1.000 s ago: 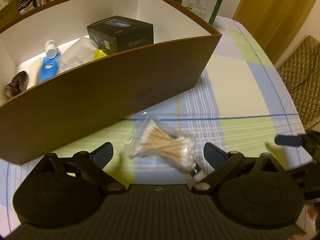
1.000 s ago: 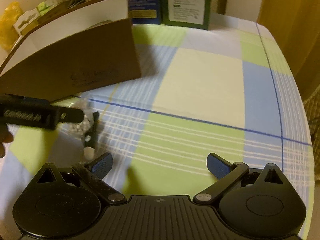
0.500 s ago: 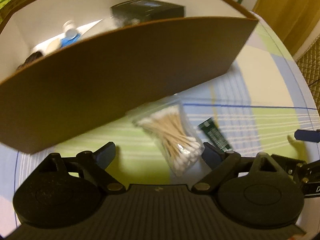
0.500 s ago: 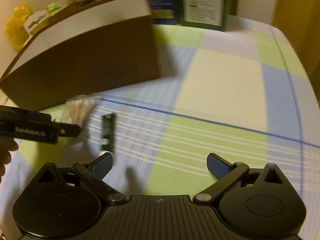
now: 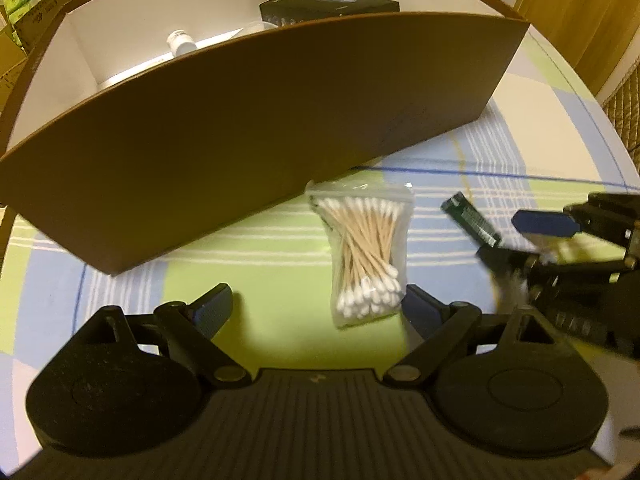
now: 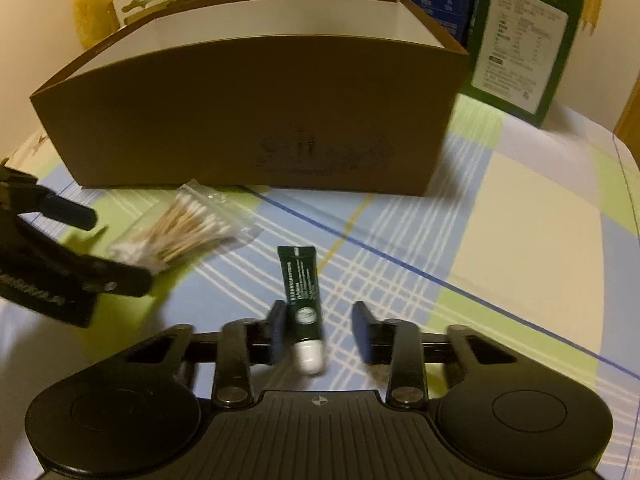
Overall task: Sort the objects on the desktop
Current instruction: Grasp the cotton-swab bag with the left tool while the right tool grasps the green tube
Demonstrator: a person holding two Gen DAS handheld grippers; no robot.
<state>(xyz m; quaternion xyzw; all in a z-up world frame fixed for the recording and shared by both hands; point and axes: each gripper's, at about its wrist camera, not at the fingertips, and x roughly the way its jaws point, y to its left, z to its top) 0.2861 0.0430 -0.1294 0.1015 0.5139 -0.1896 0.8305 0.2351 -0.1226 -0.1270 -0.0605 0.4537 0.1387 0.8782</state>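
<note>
Right wrist view: right gripper (image 6: pixel 320 330) fingers apart, straddling a dark green tube (image 6: pixel 303 300) lying on the checked surface (image 6: pixel 520 240), nearer the left finger. Closing off-centre could skid it away. Left gripper (image 5: pixel 316 306) fingers apart, cotton swab bag (image 5: pixel 366 252) beyond them.

A: Where is the bag of cotton swabs (image 5: pixel 366 257)?
B: On the checked worktop (image 5: pixel 276 276), just in front of the brown box (image 5: pixel 256 120), between the left tool (image 5: pixel 318 307)'s spread fingers, nearer the right finger.

A: And right of the box?
B: A dark green tube (image 5: pixel 472 221), with the right tool (image 5: pixel 516 242) at its near end, blurred.
</note>
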